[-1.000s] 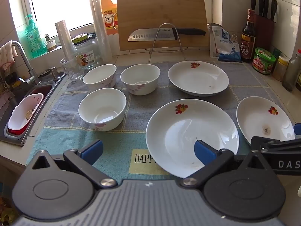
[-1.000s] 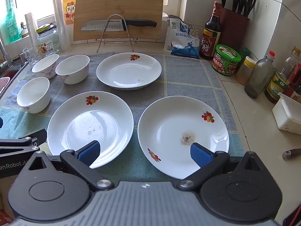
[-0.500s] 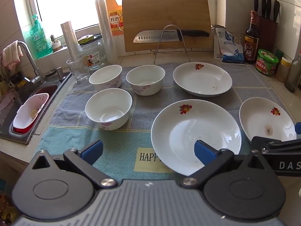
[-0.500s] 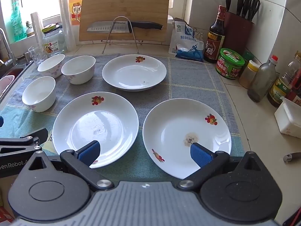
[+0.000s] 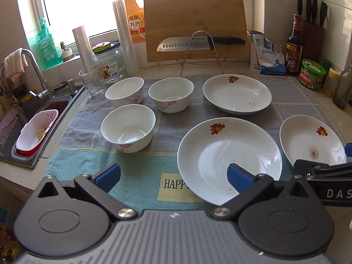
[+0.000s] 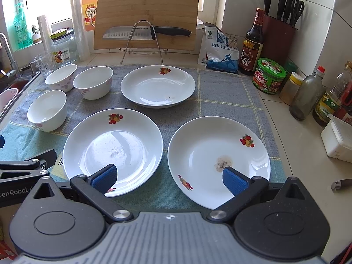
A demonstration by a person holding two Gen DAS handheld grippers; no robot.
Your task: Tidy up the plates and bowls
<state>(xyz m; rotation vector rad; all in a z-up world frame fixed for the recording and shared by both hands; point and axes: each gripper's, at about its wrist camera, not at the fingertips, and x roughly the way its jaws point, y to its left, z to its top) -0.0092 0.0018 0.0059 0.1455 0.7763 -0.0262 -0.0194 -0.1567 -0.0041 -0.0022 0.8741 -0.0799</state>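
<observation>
Both views have pulled back slightly. I hold left tongs (image 5: pixel 173 176) and right tongs (image 6: pixel 169 177) wide, empty, above three plates (image 6: pixel 113 148) and three bowls (image 5: pixel 128 127) on the table's towel (image 6: pixel 228 101).

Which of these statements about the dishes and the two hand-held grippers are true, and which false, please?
1. Three bowls sit on the towel. True: a near bowl, a far left bowl and a far right bowl.
2. The plates are stacked. False: the far plate, the middle plate and the right plate lie apart, each by itself.
3. The left hand-held gripper holds a bowl. False: it is open and holds nothing.
4. The right hand-held gripper is open. True.
5. The right plate has a brown stain. True.
6. The knife lies on the towel. False: it rests on a wire rack before the cutting board.
</observation>
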